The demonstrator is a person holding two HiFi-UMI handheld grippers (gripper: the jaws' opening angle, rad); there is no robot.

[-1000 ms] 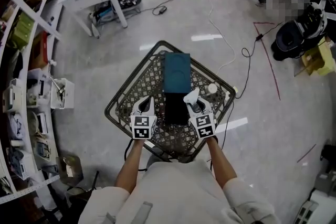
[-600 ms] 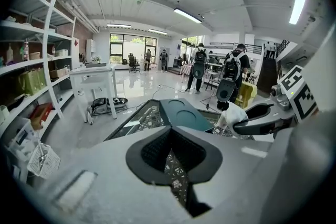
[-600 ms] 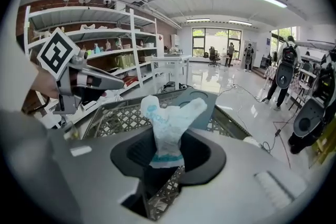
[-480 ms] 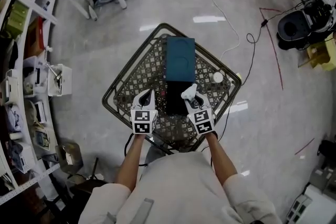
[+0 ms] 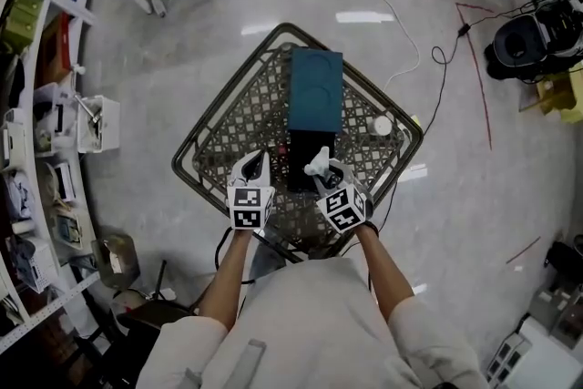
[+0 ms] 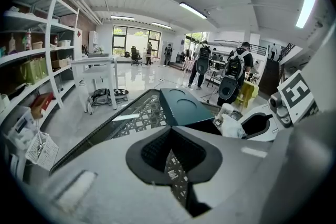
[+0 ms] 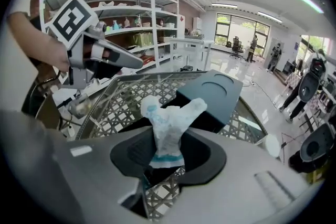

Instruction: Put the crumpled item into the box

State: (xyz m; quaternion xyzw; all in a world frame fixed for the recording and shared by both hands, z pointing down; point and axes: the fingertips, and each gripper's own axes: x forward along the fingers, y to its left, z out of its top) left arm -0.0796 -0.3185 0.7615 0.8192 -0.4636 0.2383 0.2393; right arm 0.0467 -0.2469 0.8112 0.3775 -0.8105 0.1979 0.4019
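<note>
Fingers (image 7: 202, 157) of right gripper (image 7: 167, 162) on white crumpled item (image 7: 168, 123), blue print unreadable.

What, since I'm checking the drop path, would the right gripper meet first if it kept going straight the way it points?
Most likely the black box, open just beyond the crumpled wad it holds, though depth is unclear.

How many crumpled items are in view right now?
1: the crumpled item, clamped in the right gripper, over the open black box in the head view. Others could lie hidden inside the box.
</note>
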